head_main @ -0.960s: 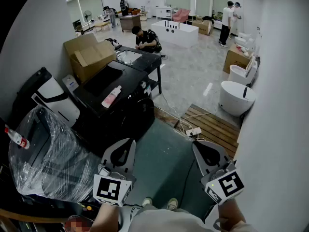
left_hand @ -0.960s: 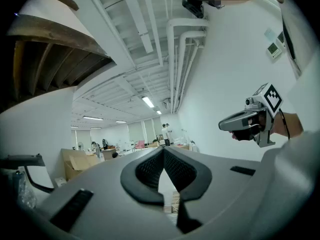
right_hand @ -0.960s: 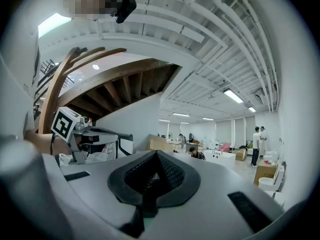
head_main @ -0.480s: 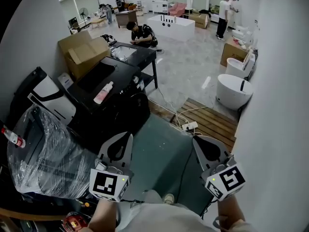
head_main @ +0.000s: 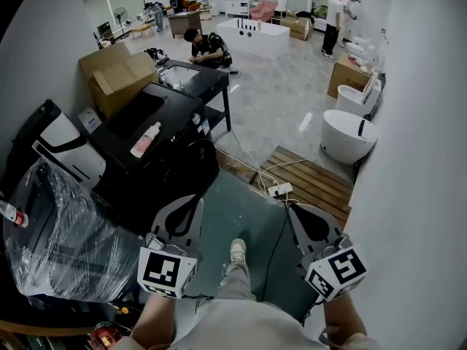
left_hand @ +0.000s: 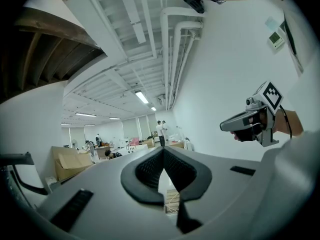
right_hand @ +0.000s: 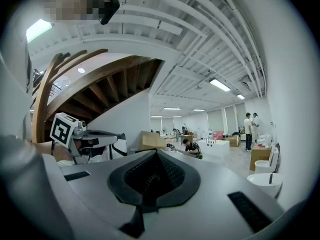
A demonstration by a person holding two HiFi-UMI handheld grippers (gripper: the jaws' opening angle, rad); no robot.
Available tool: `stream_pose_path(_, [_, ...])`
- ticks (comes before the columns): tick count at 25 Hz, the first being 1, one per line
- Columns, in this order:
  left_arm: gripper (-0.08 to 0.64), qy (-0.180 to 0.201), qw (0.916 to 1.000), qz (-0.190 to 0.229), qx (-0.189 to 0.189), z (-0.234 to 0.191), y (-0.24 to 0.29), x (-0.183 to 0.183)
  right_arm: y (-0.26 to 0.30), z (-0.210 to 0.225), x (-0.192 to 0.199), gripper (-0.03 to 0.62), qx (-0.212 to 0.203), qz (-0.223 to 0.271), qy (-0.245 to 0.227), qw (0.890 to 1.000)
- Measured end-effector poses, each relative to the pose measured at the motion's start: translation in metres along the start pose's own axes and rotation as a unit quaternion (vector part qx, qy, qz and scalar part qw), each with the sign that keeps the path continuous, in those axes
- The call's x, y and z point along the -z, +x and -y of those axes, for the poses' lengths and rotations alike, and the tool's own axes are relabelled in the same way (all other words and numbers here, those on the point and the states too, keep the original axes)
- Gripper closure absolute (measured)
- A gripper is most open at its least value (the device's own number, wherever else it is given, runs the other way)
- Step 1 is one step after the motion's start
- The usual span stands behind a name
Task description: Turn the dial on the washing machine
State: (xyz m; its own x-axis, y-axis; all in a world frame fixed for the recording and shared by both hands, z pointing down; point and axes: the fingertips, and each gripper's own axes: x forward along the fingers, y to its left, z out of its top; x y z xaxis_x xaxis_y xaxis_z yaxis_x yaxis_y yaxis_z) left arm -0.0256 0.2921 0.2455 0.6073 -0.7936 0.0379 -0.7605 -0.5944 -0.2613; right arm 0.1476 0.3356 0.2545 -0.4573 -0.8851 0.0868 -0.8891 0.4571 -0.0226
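A black washing machine stands at the left in the head view, with a white and pink bottle lying on its top; I cannot make out its dial. Both grippers are held low in front of the person, well short of the machine, above the dark green floor. My left gripper has its jaws together with nothing between them, and the left gripper view shows the same. My right gripper is shut and empty too, as in its own view. Each gripper points out into the room.
A plastic-wrapped appliance stands at the near left. A wooden pallet with a power strip and cables lies ahead, a white tub beyond it. A cardboard box, a black table and several people are farther back. A white wall runs along the right.
The person has stepped forward: a foot now shows between the grippers and the machine sits nearer. Both grippers keep their place in the view and stay shut.
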Motion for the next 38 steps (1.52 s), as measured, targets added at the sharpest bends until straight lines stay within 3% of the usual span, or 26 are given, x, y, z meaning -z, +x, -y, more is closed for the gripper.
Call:
stream_pose_path(5, [0.541, -0.005, 0.9997, -0.019, 0.014, -0.013, 0.041, 0.022, 0.034, 0.028, 0.007, 0.565, 0.002, -0.015, -0.003, 1.000])
stream_pose_path(12, [0.541, -0.025, 0.9989, -0.037, 0.017, -0.064, 0.109, 0.047, 0.119, 0.070, 0.006, 0.565, -0.004, -0.028, -0.002, 1.000])
stream_pose_path(19, [0.541, -0.033, 0.9980, -0.051, 0.018, -0.135, 0.196, 0.070, 0.228, 0.097, -0.019, 0.565, -0.062, -0.004, -0.004, 0.998])
stream_pose_path(24, [0.541, -0.052, 0.9968, -0.060, 0.011, -0.189, 0.253, 0.087, 0.314, 0.126, -0.028, 0.565, -0.070, 0.005, 0.009, 0.997])
stream_pose_path(27, [0.541, -0.038, 0.9971, -0.065, 0.011, -0.213, 0.279, 0.097, 0.361, 0.136, -0.030, 0.565, -0.083, 0.011, 0.014, 0.996])
stream_pose_path(31, [0.541, -0.049, 0.9960, -0.073, -0.017, -0.250, 0.293, 0.112, 0.404, 0.144, -0.037, 0.565, -0.103, 0.012, -0.011, 0.995])
stream_pose_path(38, [0.541, -0.079, 0.9921, -0.081, -0.055, -0.287, 0.298, 0.128, 0.458, 0.139, -0.024, 0.563, -0.142, -0.016, -0.014, 0.990])
